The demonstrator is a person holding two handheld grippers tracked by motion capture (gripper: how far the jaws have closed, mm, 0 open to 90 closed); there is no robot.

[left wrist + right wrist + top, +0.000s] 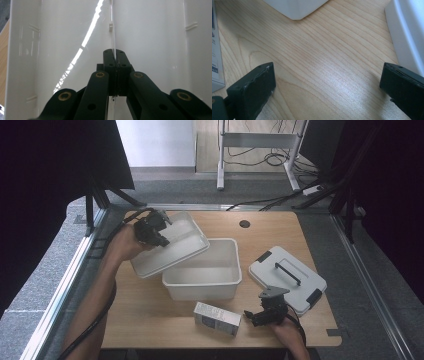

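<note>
- Two grippers work one wooden table (280, 227) in the high view: the left gripper (159, 239), at ten o'clock, pinches the rim of a shallow white tray (172, 247), tilted with its lower-right edge over the deep white bin (205, 275), likely for lifting clear.
- The left gripper view shows its jaws pressed tight on a thin wall of the tray (150, 37), a firm hold for carrying.
- In the right gripper view the jaws are spread over bare wood, idle, with the small carton (215, 50) at nine o'clock and the latched lid (407, 32) at two o'clock.
</note>
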